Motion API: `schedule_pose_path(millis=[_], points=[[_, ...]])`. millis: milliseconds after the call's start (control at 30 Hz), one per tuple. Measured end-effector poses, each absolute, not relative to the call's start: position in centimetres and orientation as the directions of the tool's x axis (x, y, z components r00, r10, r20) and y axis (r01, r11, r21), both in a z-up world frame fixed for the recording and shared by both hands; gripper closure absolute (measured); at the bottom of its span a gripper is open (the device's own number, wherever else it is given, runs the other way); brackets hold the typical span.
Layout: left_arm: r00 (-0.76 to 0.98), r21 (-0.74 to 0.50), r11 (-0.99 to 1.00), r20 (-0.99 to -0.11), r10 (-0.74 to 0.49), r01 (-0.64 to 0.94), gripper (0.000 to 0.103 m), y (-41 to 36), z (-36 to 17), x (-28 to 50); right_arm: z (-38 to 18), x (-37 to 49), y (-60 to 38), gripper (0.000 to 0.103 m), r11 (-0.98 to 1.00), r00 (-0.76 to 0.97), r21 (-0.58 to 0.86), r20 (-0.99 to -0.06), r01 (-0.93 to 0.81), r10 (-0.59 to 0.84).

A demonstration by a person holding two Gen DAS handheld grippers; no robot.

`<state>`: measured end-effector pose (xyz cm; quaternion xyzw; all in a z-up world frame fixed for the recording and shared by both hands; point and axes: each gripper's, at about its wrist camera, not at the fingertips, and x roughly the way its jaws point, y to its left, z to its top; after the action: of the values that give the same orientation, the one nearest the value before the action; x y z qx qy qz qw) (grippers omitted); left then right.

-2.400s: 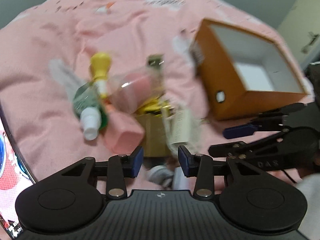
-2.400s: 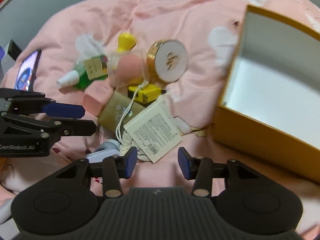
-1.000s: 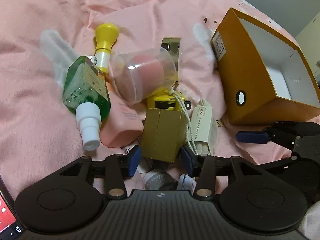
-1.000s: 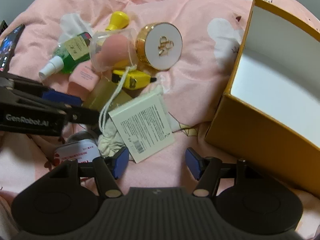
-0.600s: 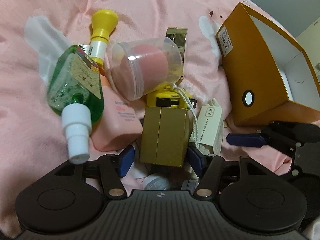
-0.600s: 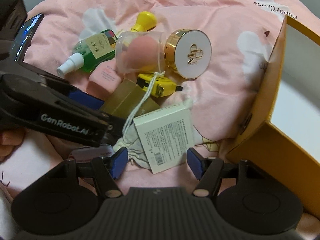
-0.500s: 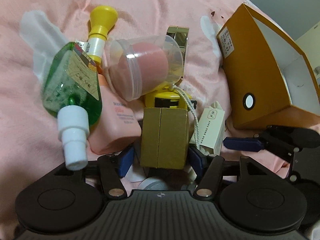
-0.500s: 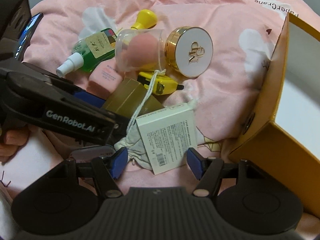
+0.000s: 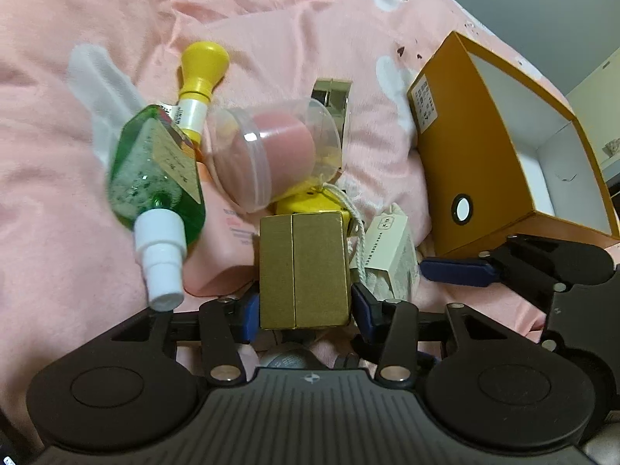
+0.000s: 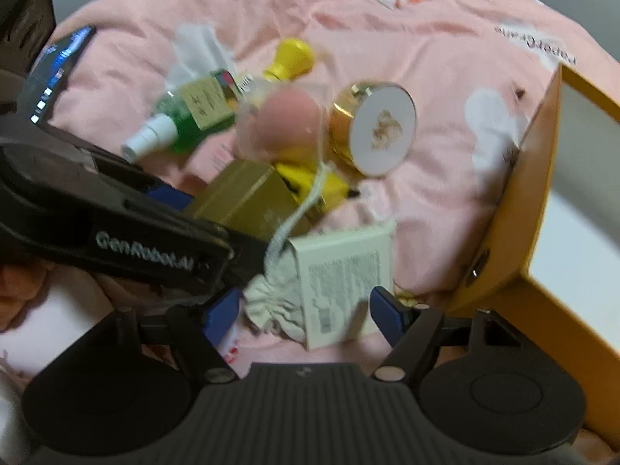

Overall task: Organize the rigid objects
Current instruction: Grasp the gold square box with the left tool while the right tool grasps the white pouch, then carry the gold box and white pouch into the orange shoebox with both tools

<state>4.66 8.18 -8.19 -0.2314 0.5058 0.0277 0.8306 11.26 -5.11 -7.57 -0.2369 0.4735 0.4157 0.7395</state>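
A gold cardboard box (image 9: 304,267) stands between the fingers of my left gripper (image 9: 306,310). Its jaws are closing and both blue pads touch the box's sides. In the right wrist view, a white printed box (image 10: 341,279) lies on a grey drawstring pouch (image 10: 271,302) between the fingers of my right gripper (image 10: 304,312). Its jaws are opening and do not press on the box. An open orange box (image 9: 457,147) with a white inside sits to the right on the pink bedding.
Piled behind the gold box are a green spray bottle (image 9: 155,178), a yellow-capped bottle (image 9: 203,62), a clear case with a pink sponge (image 9: 271,155), a pink bottle (image 9: 221,255) and a gold compact (image 10: 381,131). A lit phone (image 10: 58,66) lies far left.
The left jaws widened around the gold box, then closed onto its sides. The right gripper came nearer the white box and pouch, and its jaws spread wider.
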Motion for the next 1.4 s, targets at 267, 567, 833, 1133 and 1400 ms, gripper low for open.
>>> schedule_pose_path(millis=[267, 567, 833, 1133, 1400], points=[[0.5, -0.37, 0.886, -0.844, -0.196, -0.278, 0.052, 8.4, -8.1, 4.3, -9.7, 10.9, -2.1, 0.014, 0.531, 0.24, -0.04, -0.919, -0.846, 0.313], [0.505, -0.381, 0.882, -0.839, -0.203, -0.279, 0.052, 8.4, -8.0, 4.0, -9.6, 10.6, -2.9, 0.051, 0.551, 0.302, -0.114, -0.916, -0.827, 0.264], [0.514, -0.393, 0.879, -0.831, -0.214, -0.269, 0.052, 8.3, -7.7, 4.0, -6.5, 10.5, -5.5, 0.089, 0.624, 0.33, -0.052, -0.881, -0.78, 0.338], [0.506, -0.397, 0.888, -0.829, -0.238, -0.233, 0.052, 7.4, -7.5, 4.2, -4.0, 11.9, -9.7, 0.094, 0.741, 0.313, 0.107, -0.86, -0.663, 0.404], [0.491, -0.382, 0.891, -0.841, -0.225, -0.246, 0.052, 7.0, -8.4, 5.4, -4.9, 13.0, -10.3, 0.067, 0.787, 0.351, 0.116, -0.849, -0.606, 0.395]])
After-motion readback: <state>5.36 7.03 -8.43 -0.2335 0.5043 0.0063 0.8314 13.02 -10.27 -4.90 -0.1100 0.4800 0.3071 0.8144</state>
